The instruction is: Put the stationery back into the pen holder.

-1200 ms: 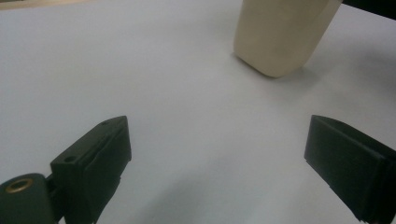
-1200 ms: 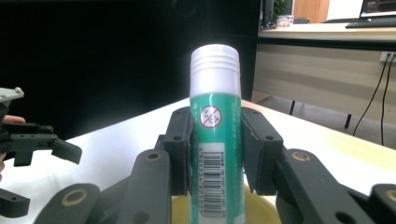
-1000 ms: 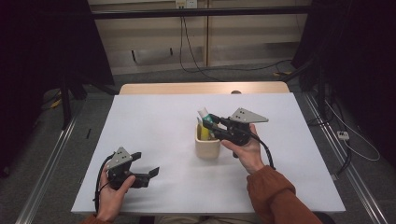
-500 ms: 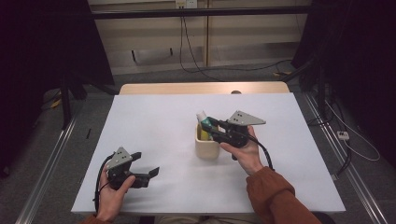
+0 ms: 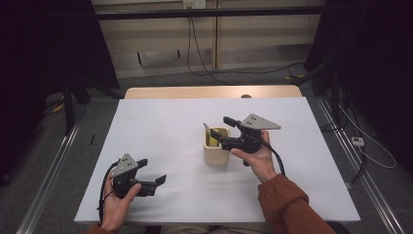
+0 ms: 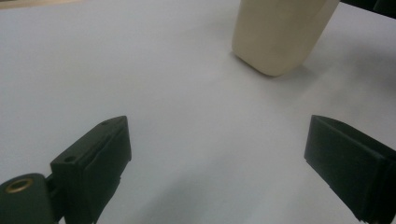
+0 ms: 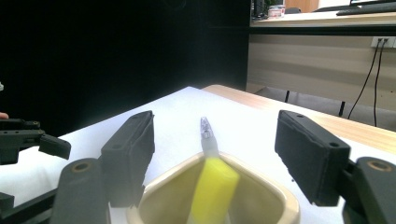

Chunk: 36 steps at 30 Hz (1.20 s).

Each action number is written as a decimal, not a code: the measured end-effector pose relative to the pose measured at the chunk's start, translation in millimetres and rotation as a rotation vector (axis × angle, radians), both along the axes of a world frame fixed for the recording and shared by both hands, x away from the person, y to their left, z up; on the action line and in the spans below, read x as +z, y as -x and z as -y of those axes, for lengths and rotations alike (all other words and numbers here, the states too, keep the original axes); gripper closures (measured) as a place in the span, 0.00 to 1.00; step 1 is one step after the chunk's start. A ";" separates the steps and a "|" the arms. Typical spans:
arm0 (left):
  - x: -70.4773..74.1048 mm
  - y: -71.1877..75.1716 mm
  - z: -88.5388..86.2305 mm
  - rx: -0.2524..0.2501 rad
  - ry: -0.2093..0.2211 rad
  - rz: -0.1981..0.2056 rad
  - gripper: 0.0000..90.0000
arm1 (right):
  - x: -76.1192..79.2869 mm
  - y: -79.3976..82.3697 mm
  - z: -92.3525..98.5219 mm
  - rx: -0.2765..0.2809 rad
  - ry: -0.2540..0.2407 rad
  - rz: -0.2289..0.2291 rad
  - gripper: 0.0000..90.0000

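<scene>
Right gripper (image 5: 225, 127) held over the cup (image 5: 216, 152) near table (image 5: 160, 131) center, jaws wide apart, empty, left gripper (image 5: 152, 171) low at 7 o'clock, jaws spread w/ nothing between, cream cup upright, yellow pen (image 7: 211, 186) leaning inside, clear tip poking up toward 12.

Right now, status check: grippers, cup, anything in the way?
Left gripper open, low over the table, holding nothing. Right gripper open above the beige cup. Yellow item stands inside the cup. No obstruction seen.
</scene>
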<state>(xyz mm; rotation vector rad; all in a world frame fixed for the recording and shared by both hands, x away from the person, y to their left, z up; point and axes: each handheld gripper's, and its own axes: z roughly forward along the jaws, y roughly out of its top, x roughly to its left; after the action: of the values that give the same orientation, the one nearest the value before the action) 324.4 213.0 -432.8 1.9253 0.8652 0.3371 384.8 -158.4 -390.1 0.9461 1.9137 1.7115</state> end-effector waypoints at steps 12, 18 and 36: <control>0.0 -0.6 -0.7 0.002 -0.002 0.002 0.08 | 1.7 0.1 -0.5 -0.028 0.019 -0.045 0.17; -0.4 -1.4 0.7 0.006 0.003 -0.002 0.08 | 2.1 1.2 2.1 -0.046 0.075 -0.050 0.10; -0.3 -1.8 0.3 0.000 0.005 0.003 0.08 | 3.8 9.1 16.4 -0.062 0.161 -0.070 0.06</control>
<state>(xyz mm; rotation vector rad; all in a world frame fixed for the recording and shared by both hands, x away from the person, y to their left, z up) 326.1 212.7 -433.1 1.9195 0.8630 0.3372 375.7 -174.8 -386.3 1.0037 2.0105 1.4829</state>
